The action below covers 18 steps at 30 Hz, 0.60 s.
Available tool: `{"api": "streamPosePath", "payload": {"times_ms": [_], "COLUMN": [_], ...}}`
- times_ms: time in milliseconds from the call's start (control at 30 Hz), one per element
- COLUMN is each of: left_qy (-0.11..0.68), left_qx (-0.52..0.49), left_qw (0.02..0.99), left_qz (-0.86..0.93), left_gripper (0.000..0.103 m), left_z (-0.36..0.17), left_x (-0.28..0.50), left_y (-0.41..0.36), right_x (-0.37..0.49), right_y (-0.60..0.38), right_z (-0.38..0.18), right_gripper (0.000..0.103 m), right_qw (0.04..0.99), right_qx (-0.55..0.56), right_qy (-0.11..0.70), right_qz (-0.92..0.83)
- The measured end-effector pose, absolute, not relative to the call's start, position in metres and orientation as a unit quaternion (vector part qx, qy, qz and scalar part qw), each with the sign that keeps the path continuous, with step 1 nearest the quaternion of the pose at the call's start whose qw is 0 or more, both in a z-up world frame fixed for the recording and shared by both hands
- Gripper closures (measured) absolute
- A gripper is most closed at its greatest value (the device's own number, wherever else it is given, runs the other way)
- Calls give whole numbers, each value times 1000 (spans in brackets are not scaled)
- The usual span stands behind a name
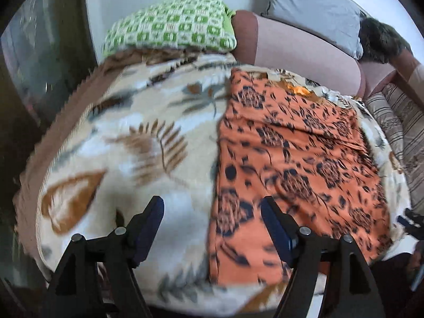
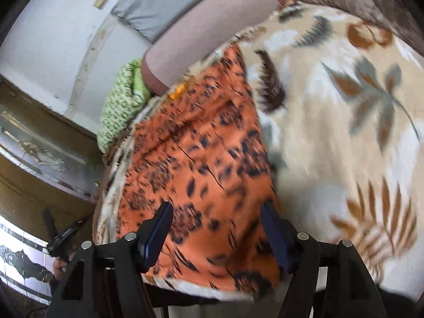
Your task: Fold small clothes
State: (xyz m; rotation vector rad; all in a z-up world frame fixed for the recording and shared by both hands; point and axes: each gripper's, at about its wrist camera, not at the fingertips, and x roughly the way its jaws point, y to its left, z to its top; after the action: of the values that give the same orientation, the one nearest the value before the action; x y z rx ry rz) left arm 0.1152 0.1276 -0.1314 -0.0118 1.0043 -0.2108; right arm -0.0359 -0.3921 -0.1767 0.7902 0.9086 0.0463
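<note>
Orange cloth [image 1: 291, 143] with a dark flower print lies spread flat on a cream blanket [image 1: 132, 132] patterned with brown and grey leaves. In the left wrist view it covers the right half of the blanket, its left edge running from near to far. The left gripper [image 1: 212, 212] hangs above the cloth's near left edge with its blue-padded fingers [image 1: 152, 220] well apart and nothing between them. The right gripper [image 2: 216, 220] hangs above the near end of the same cloth, fingers [image 2: 161, 228] likewise spread wide and empty. At the far end of the blanket a green-and-white patterned pillow [image 1: 172, 26] sits on the left, beside a pinkish bolster [image 1: 299, 50], with a grey pillow [image 1: 312, 8] behind it. Both views are somewhat blurred.
</note>
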Motion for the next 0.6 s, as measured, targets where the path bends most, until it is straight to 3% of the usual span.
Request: {"api": "streamPosePath", "payload": {"times_ms": [467, 500, 600], "left_qy": [569, 576, 594], "left_qx": [-30, -39, -51], "left_qw": [818, 813, 797], "left_qz": [-79, -79, -100], "left_gripper": [26, 28, 60], "left_z": [-202, -207, -220], "left_x": [106, 107, 105], "left_y": [120, 122, 118], "right_x": [-65, -64, -61], "right_y": [-399, -397, -393], "right_z": [-202, -204, -213], "right_gripper": [32, 32, 32], "right_qw": [795, 794, 789], "right_qx": [400, 401, 398], "right_qy": [456, 457, 469], "right_qz": [-19, -17, -17]}}
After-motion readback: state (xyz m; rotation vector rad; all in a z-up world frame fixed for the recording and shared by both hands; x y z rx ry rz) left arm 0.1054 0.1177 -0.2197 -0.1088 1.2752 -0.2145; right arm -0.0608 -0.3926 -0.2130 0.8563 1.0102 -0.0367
